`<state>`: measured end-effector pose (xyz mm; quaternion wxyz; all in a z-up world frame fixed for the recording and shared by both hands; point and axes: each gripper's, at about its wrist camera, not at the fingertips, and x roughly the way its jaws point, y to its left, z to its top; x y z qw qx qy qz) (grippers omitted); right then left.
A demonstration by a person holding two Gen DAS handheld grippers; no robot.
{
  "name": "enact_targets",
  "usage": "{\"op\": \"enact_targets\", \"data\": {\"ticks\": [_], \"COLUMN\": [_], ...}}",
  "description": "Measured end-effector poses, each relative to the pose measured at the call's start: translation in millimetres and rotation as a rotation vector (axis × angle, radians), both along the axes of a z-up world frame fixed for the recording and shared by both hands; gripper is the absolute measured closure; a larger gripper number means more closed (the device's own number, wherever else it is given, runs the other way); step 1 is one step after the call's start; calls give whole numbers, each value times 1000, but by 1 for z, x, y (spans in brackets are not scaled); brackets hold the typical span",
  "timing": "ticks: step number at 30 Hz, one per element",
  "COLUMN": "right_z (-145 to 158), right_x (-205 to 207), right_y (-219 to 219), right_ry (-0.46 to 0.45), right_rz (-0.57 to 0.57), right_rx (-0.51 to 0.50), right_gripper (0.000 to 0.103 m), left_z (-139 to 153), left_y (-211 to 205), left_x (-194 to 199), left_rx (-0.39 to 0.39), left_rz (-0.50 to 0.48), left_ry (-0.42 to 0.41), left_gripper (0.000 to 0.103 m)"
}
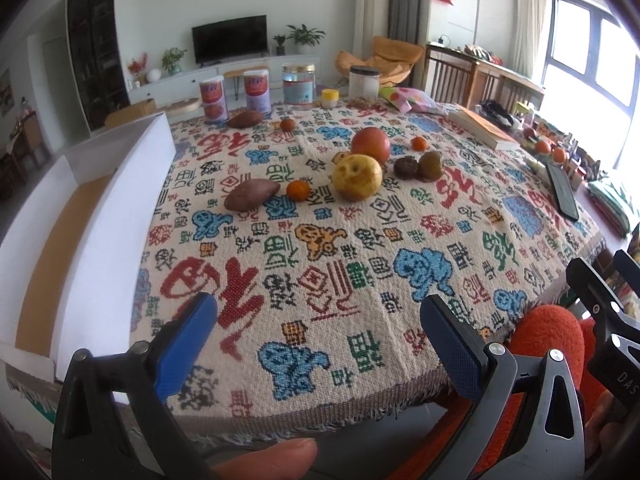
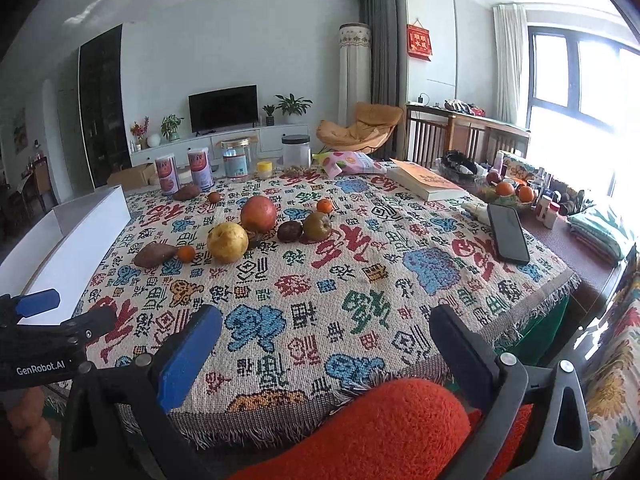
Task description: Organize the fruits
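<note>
Left gripper (image 1: pixel 316 328) with blue pads spread wide above patterned tablecloth (image 1: pixel 360 264), facing yellow pear (image 1: pixel 357 177), red apple (image 1: pixel 371 143), sweet potato (image 1: pixel 251 195), white box (image 1: pixel 120 184) at left.

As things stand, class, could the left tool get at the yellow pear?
Probably yes: the left tool is open and empty, and only bare tablecloth lies between it and the yellow pear, though it must travel forward.

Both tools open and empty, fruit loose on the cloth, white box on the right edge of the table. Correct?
Not quite: the white box sits at the table's left edge, as both wrist views show. The rest holds: left tool and right tool open and empty, fruit such as the yellow pear loose on the cloth.
</note>
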<state>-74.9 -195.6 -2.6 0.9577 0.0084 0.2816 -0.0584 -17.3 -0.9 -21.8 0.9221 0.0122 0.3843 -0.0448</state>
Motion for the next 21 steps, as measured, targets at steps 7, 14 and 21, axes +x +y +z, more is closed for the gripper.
{"op": "enact_targets", "data": {"ticks": [7,14,21], "right_z": [-2,-2,-2], "right_x": [1,1,3], "right_y": [-5,-6,-12], "right_ry": [-1,-5,-8], "right_rz": [-5,-5,-9], "right_rx": [17,23,51], "right_gripper": [0,0,0], "left_z": [0,-1,7], "left_y": [-5,-10,-14], "left_x": [0,3,0], "left_rx": [12,28,41], "left_rz": [-17,-25,-27], "left_ry": [2,9,-25], "left_gripper": [1,1,1]}}
